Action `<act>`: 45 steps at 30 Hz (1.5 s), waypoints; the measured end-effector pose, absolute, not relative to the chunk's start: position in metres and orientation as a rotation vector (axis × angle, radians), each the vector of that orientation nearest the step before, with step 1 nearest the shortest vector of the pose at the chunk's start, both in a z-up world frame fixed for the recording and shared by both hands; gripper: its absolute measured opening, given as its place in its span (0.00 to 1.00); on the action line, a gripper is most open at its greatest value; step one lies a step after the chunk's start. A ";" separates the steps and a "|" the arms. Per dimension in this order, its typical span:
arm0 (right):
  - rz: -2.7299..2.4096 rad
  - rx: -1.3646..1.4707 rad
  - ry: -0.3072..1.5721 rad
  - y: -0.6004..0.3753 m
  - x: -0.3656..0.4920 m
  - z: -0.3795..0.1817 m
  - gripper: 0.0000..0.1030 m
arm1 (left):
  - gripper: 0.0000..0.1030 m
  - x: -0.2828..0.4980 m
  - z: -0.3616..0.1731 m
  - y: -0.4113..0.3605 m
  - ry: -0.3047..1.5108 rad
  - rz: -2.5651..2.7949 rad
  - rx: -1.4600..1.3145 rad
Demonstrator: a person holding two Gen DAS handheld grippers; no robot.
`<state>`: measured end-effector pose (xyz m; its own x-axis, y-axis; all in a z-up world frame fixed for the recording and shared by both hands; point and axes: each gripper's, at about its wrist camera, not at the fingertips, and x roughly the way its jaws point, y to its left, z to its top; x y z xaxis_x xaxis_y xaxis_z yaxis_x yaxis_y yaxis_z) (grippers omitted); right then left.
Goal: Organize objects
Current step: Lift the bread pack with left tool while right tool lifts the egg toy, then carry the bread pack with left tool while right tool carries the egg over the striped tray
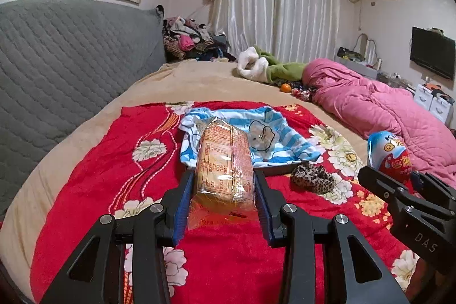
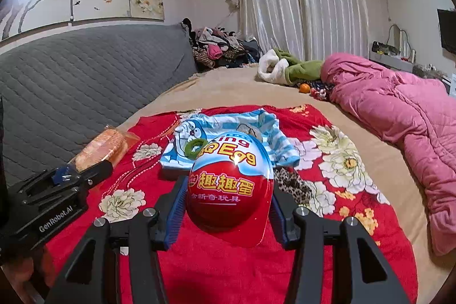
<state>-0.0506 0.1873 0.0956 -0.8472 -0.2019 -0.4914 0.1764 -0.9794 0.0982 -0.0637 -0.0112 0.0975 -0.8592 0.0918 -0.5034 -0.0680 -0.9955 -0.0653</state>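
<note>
My left gripper (image 1: 223, 184) is shut on an orange cracker packet (image 1: 223, 161), held above the red floral cloth (image 1: 99, 161). It also shows at the left of the right wrist view (image 2: 82, 175), with the packet (image 2: 102, 147) sticking out. My right gripper (image 2: 228, 204) is shut on a red and blue toy egg (image 2: 230, 187); the egg also shows at the right of the left wrist view (image 1: 389, 153). A blue striped Doraemon garment (image 1: 273, 138) lies on a dark tray (image 1: 282, 168). A green ring (image 2: 195, 147) rests on the garment. A leopard scrunchie (image 1: 312, 178) lies beside the tray.
The cloth lies on a beige bed (image 1: 199, 79). A grey quilted headboard (image 1: 71, 61) stands at the left. A pink quilt (image 1: 384, 110) lies at the right. A green and white garment (image 1: 265, 66), an orange (image 1: 285, 87) and a clothes pile (image 1: 188, 39) are at the far end.
</note>
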 end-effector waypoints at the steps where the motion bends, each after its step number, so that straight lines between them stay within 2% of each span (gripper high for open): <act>1: -2.843 0.756 -0.065 0.187 -0.052 0.097 0.50 | 0.41 -0.065 0.098 -0.011 -0.069 2.952 -0.801; 25: -2.854 0.646 -0.027 0.190 -0.076 0.129 0.50 | 0.41 -0.100 0.138 0.013 0.025 2.982 -0.718; 45: -2.875 0.598 -0.016 0.193 -0.103 0.150 0.50 | 0.41 -0.135 0.161 0.022 0.024 2.995 -0.677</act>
<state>-0.1030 0.1932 0.1500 -0.8970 -0.2011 -0.3937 0.1967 -0.9791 0.0519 -0.1352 0.0222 0.1608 -0.9005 0.0653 -0.4300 -0.0722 -0.9974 -0.0001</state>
